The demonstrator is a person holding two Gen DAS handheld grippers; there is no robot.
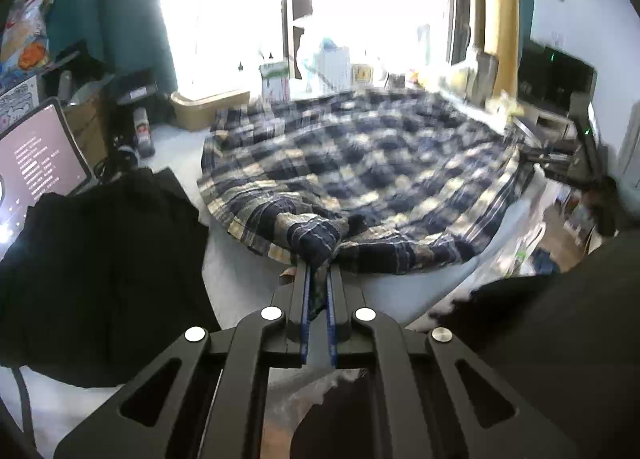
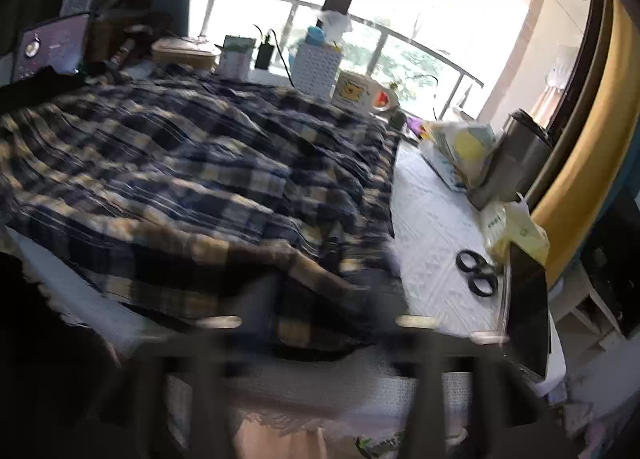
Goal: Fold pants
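Note:
Navy and cream plaid pants (image 1: 360, 163) lie spread over the white tablecloth (image 1: 248, 279). In the left wrist view my left gripper (image 1: 319, 271) is shut on a bunched fold at their near edge, lifting it slightly. The right wrist view is smeared by motion blur. There the pants (image 2: 200, 163) cover the left and middle of the table. My right gripper (image 2: 320, 299) sits at their near hem, its two blurred fingers (image 2: 262, 299) standing apart with plaid cloth between them.
A black garment (image 1: 100, 279) lies left of the pants, beside a lit laptop screen (image 1: 40, 159). On the right are scissors (image 2: 478, 271), a dark tablet (image 2: 528, 307), a yellow bag (image 2: 464, 155) and a steel container (image 2: 516, 155). A white basket (image 2: 316, 67) and a mug (image 2: 356, 93) line the far edge.

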